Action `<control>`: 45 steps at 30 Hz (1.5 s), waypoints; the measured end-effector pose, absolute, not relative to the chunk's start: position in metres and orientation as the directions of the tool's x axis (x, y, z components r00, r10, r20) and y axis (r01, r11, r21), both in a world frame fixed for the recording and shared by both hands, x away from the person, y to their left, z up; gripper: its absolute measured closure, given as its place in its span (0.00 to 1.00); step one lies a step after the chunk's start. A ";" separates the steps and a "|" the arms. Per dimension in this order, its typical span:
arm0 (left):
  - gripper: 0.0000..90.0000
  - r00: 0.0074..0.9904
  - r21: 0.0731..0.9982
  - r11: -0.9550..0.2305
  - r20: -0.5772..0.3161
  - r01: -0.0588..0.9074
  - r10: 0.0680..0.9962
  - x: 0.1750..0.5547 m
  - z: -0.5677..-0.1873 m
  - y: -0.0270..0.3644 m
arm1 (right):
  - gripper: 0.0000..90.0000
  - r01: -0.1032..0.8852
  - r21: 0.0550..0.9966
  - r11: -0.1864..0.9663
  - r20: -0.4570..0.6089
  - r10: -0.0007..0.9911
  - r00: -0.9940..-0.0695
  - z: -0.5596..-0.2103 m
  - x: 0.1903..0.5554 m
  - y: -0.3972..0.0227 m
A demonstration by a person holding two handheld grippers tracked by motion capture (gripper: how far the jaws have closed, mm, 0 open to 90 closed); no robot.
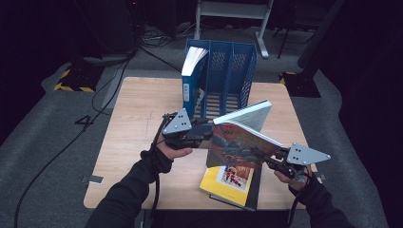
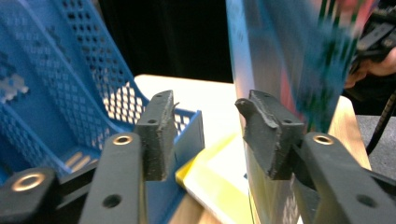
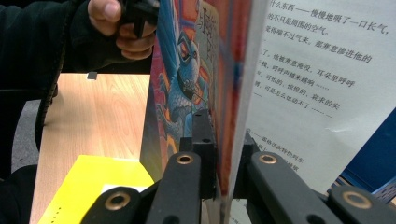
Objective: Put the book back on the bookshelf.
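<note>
A book with a colourful illustrated cover (image 1: 240,145) hangs partly open above the table's front right. My right gripper (image 1: 271,159) is shut on its cover from the right; in the right gripper view the jaws (image 3: 224,144) pinch the cover (image 3: 187,88), with a printed page (image 3: 308,93) beside them. My left gripper (image 1: 209,130) is at the book's left edge. In the left gripper view its jaws (image 2: 205,121) stand open with nothing between them, and the blurred book (image 2: 299,60) rises just behind the right jaw.
A blue perforated file rack (image 1: 228,71) stands at the table's back, with a blue-spined book (image 1: 192,76) leaning in its left slot. A yellow book (image 1: 230,183) lies on a dark one near the front edge. Bare wooden table (image 1: 138,123) lies to the left.
</note>
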State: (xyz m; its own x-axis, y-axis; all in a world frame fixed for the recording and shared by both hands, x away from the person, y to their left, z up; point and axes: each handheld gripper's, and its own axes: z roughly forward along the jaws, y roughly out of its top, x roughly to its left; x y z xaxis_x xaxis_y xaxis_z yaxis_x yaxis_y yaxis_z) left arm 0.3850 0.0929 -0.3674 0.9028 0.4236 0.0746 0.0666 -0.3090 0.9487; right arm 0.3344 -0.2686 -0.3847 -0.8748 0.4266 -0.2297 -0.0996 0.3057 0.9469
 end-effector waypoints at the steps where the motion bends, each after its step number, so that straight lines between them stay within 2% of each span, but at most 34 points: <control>1: 0.53 0.901 0.945 -0.319 0.072 0.075 0.427 0.383 -0.372 0.095 | 0.95 -0.099 0.947 0.305 -0.229 0.427 -0.874 -0.385 0.334 -0.269; 9: 0.55 0.907 0.921 -0.374 0.065 0.107 0.417 0.372 -0.393 0.099 | 0.95 -0.105 0.946 0.306 -0.237 0.434 -0.869 -0.386 0.332 -0.268; 21: 0.45 0.937 0.857 -0.499 0.064 0.124 0.342 0.360 -0.422 0.082 | 0.95 -0.113 0.944 0.310 -0.245 0.427 -0.871 -0.386 0.328 -0.268; 23: 0.41 0.936 0.860 -0.493 0.057 0.131 0.347 0.362 -0.425 0.076 | 0.95 -0.111 0.944 0.311 -0.242 0.425 -0.872 -0.386 0.328 -0.268; 27: 0.41 0.936 0.893 -0.432 0.033 0.131 0.352 0.365 -0.426 0.067 | 0.93 -0.109 0.941 0.321 -0.245 0.422 -0.873 -0.386 0.325 -0.269; 29: 0.43 0.938 0.905 -0.404 0.019 0.131 0.345 0.368 -0.424 0.062 | 0.91 -0.098 0.942 0.322 -0.238 0.431 -0.870 -0.387 0.325 -0.272; 36: 0.52 0.957 0.936 -0.347 0.050 0.054 0.285 0.371 -0.410 0.045 | 0.87 -0.081 0.944 0.319 -0.229 0.461 -0.858 -0.389 0.324 -0.286; 38: 0.56 0.951 0.940 -0.341 0.079 0.030 0.300 0.371 -0.403 0.040 | 0.85 -0.086 0.939 0.333 -0.245 0.472 -0.847 -0.389 0.324 -0.290; 42: 0.61 0.949 0.952 -0.306 0.086 0.012 0.304 0.374 -0.393 0.036 | 0.81 -0.077 0.937 0.341 -0.251 0.504 -0.827 -0.390 0.326 -0.299; 45: 0.68 0.951 0.951 -0.308 0.096 -0.001 0.294 0.376 -0.391 0.035 | 0.79 -0.072 0.928 0.366 -0.273 0.535 -0.799 -0.392 0.329 -0.302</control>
